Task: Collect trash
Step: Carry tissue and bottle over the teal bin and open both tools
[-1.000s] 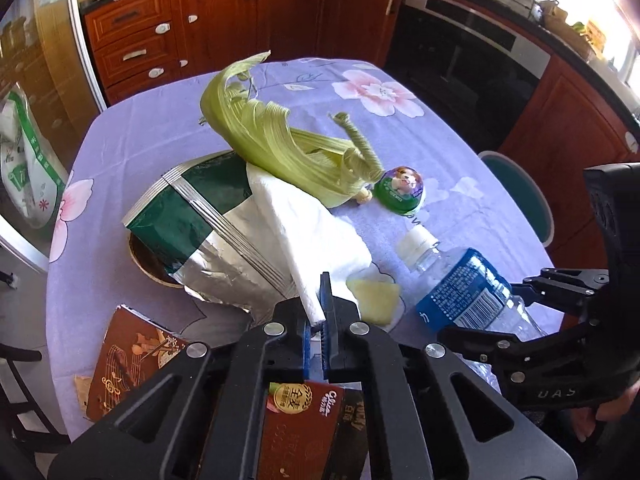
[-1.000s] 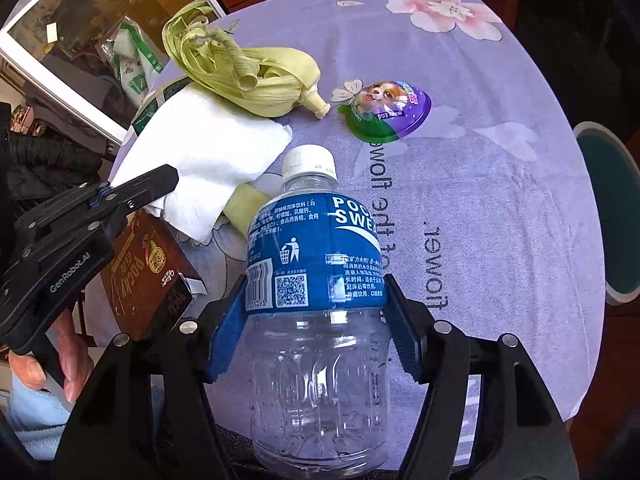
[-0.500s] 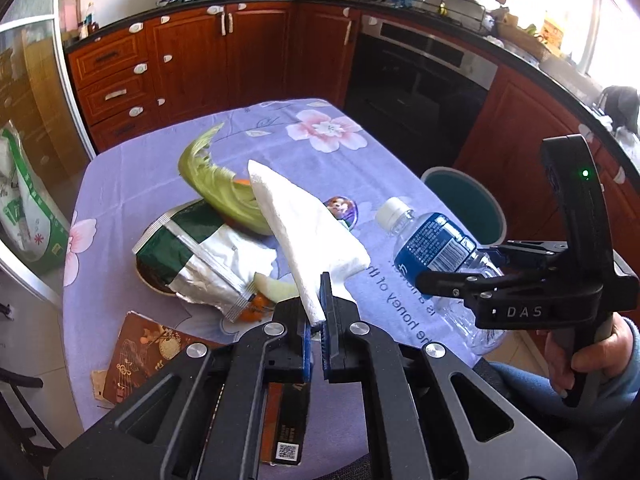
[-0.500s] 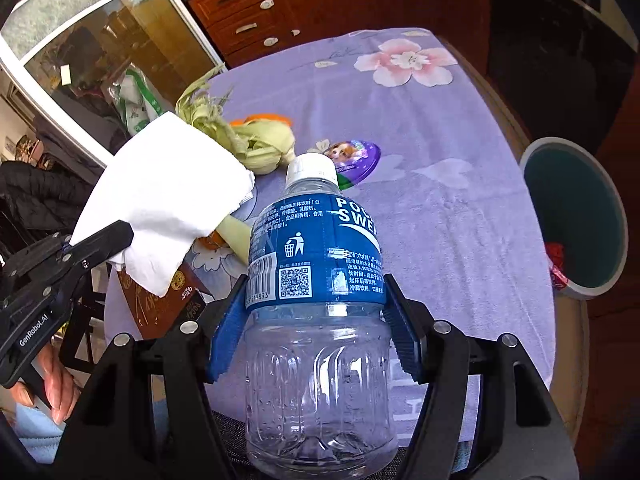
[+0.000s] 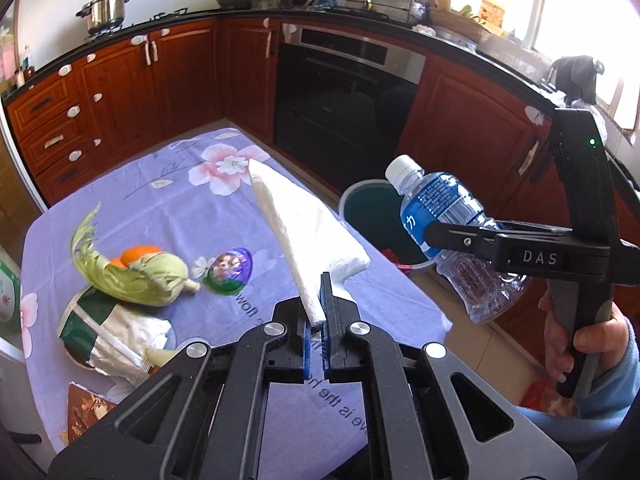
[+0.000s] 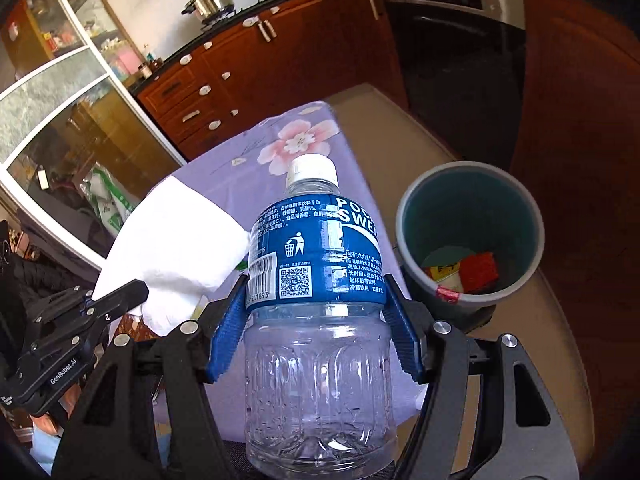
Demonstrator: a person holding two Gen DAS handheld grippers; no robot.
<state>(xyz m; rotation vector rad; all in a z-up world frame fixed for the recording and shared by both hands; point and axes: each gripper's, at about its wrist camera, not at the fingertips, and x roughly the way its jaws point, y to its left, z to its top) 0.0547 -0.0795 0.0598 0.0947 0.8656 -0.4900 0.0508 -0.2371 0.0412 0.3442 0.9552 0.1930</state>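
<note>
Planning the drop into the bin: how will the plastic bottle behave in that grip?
The plastic bottle looks empty, so probably light. Its thin ribbed wall may dent under the right gripper. Being round, it would likely roll if it missed the bin.

Open-mouthed bin (image 6: 472,236) beside the table edge (image 6: 360,168), unobstructed from above, only wrappers (image 6: 476,268) at its bottom; corn husk (image 5: 148,280) and purple lid (image 5: 232,270) crowding the tablecloth's left side.

White tissue (image 5: 308,224); blue-labelled clear bottle (image 6: 320,300); lilac floral tablecloth (image 5: 160,208); teal bin (image 6: 472,216).
</note>
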